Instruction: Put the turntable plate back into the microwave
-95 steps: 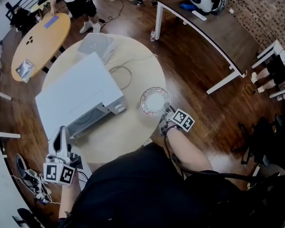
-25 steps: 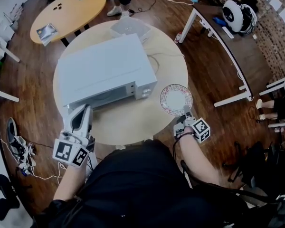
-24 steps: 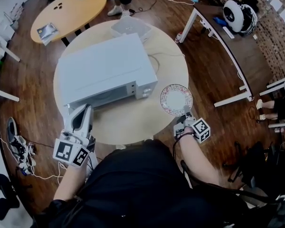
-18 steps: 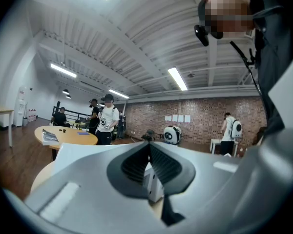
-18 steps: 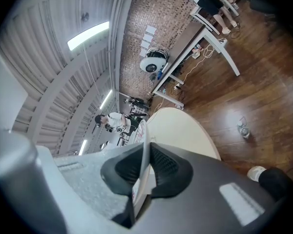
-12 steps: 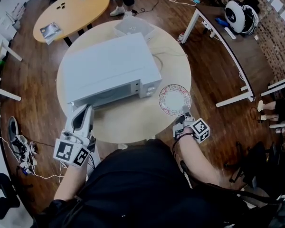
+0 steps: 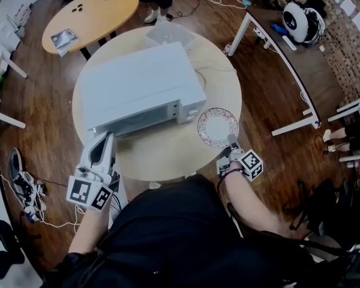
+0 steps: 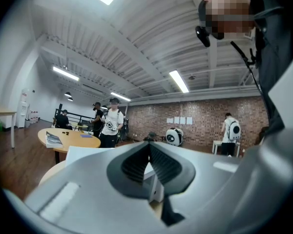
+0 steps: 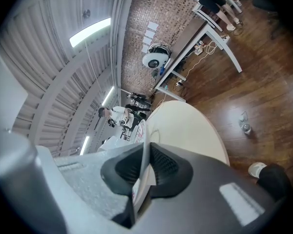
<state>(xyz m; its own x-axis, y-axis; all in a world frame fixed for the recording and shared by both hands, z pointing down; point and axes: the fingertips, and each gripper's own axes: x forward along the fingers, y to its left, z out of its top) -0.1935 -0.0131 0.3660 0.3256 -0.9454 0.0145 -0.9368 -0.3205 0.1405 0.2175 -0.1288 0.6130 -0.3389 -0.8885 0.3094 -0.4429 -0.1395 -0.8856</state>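
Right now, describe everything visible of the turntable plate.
The turntable plate is round, white in the middle with a reddish patterned rim, and looks like ceramic or glass. The right gripper is shut on its near edge, holding it about flat over the round table, right of the microwave.

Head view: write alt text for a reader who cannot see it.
The right gripper holds a patterned plate by its rim over a round table, beside a white microwave. The left gripper points toward the microwave's front.

Oval wooden table with a booklet; dark desk with a round white device.
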